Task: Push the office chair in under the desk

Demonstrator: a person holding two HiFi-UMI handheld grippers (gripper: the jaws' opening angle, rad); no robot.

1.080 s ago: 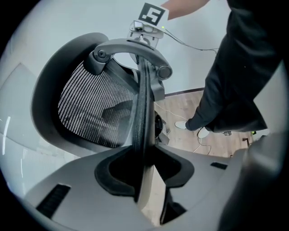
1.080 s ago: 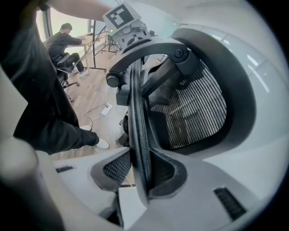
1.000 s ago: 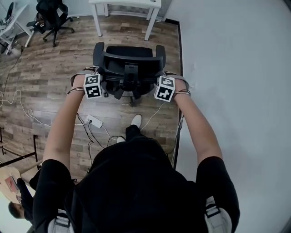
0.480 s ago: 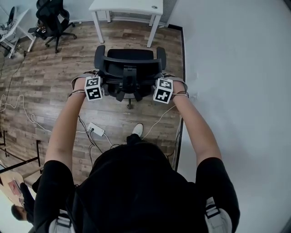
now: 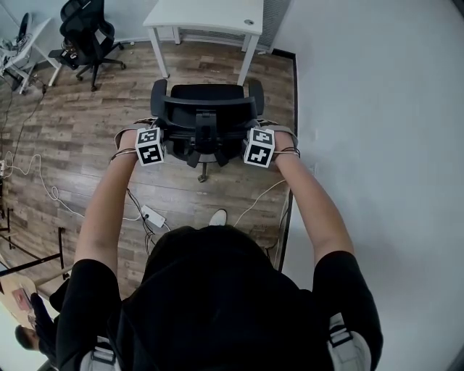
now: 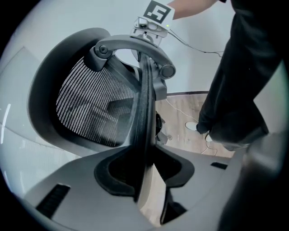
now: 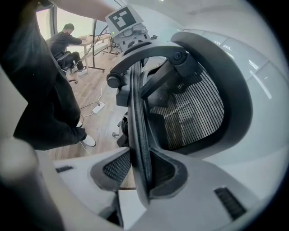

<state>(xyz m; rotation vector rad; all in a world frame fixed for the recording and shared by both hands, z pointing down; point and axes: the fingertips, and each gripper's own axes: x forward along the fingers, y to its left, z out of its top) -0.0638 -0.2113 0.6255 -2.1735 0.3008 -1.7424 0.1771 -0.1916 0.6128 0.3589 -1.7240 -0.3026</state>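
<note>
A black mesh-backed office chair (image 5: 206, 116) stands on the wooden floor just short of the white desk (image 5: 208, 14), its seat facing the desk. My left gripper (image 5: 154, 139) is at the left edge of the backrest and my right gripper (image 5: 255, 141) at the right edge. In the left gripper view the backrest's rim (image 6: 145, 113) runs between the jaws of the left gripper (image 6: 145, 178), which is shut on it. The right gripper (image 7: 139, 173) is likewise shut on the rim (image 7: 137, 113). The jaw tips are hidden behind the backrest in the head view.
A white wall (image 5: 362, 109) runs close along the right. A second black chair (image 5: 88, 29) stands at the far left by another desk (image 5: 18, 43). A power strip (image 5: 153, 216) and cables lie on the floor behind the chair. A person (image 7: 67, 36) sits far off.
The chair has rolled toward the desk with both grippers on its backrest. More of the desk top now shows, and the power strip lies farther behind the chair.
</note>
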